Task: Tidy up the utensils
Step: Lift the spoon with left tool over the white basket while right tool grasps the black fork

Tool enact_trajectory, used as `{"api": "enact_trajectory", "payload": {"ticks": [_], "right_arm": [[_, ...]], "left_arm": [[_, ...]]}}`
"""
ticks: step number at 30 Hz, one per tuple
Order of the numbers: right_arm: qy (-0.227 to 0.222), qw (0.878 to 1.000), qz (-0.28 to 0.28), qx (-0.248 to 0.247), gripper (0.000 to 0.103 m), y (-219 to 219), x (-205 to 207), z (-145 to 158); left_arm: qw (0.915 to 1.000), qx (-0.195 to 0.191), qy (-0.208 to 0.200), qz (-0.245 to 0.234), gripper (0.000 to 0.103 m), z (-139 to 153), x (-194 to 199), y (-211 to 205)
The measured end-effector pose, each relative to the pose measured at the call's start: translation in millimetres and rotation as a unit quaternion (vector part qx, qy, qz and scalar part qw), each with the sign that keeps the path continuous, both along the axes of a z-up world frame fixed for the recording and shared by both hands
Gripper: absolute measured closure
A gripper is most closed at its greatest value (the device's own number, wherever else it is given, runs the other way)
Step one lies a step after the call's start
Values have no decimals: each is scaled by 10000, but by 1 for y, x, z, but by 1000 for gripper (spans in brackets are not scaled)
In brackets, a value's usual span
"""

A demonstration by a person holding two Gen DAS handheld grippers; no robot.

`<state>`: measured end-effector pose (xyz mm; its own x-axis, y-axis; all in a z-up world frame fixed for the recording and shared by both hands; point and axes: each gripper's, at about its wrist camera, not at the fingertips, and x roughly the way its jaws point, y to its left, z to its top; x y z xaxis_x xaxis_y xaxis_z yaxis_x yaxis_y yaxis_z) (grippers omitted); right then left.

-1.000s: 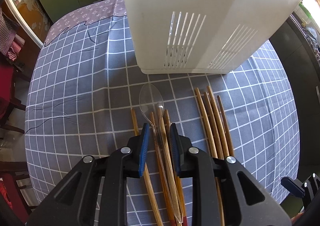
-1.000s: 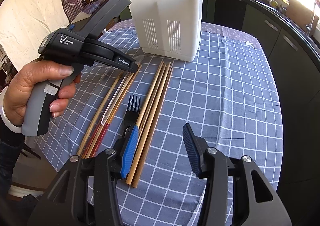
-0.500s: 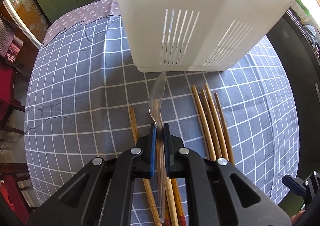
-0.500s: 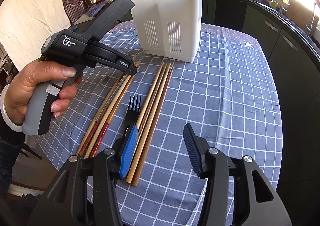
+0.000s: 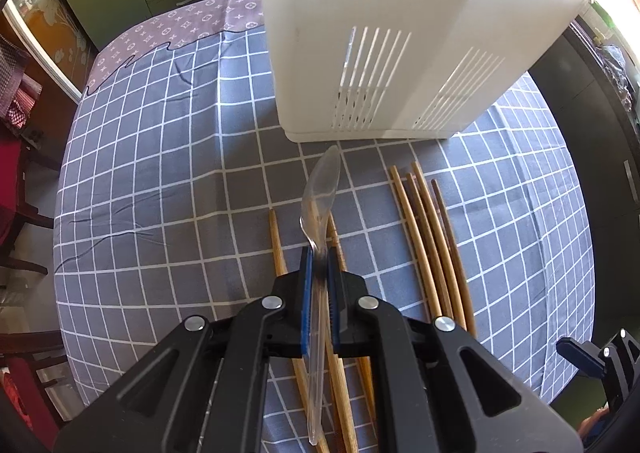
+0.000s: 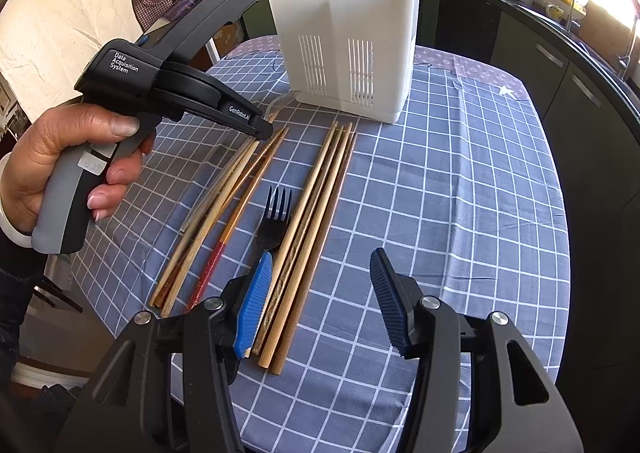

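Observation:
My left gripper is shut on a clear plastic spoon, turned on edge and lifted off the cloth, bowl pointing toward the white slotted utensil holder. In the right wrist view the left gripper hangs above a left group of wooden chopsticks. A black plastic fork lies between that group and a right bundle of chopsticks. My right gripper is open and empty, low over the near ends of the right bundle.
The holder stands upright at the far side of the round table with a blue checked cloth. Dark kitchen counters run behind and to the right. Chairs stand at the left table edge.
My left gripper closed on the clear spoon, which turned on edge and lifted off the chopsticks, then moved toward the holder. The right gripper stayed still and open.

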<state>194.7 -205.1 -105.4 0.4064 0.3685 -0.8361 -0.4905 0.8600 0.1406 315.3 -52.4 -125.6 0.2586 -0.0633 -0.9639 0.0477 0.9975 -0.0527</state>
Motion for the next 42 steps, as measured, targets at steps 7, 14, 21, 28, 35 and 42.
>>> {"api": "enact_trajectory", "payload": {"ticks": [7, 14, 21, 28, 35, 42], "right_arm": [[-2, 10000, 48, -23, 52, 2, -2, -2], [6, 9999, 94, -51, 52, 6, -3, -4], [-11, 9999, 109, -62, 52, 7, -4, -4], [193, 9995, 245, 39, 52, 11, 0, -3], [845, 9939, 694, -136, 72, 42, 9, -14], [1257, 9888, 677, -434, 81, 62, 18, -28]], "left_arm": [[9999, -38, 101, 56, 96, -5, -2, 12], [9999, 2, 111, 26, 95, -5, -6, 12], [9999, 85, 75, -40, 97, -6, -7, 6], [9998, -11, -171, -85, 99, 11, -11, 7], [9983, -107, -572, -94, 99, 34, -26, 18], [9950, -151, -955, -235, 99, 58, -44, 22]]}}
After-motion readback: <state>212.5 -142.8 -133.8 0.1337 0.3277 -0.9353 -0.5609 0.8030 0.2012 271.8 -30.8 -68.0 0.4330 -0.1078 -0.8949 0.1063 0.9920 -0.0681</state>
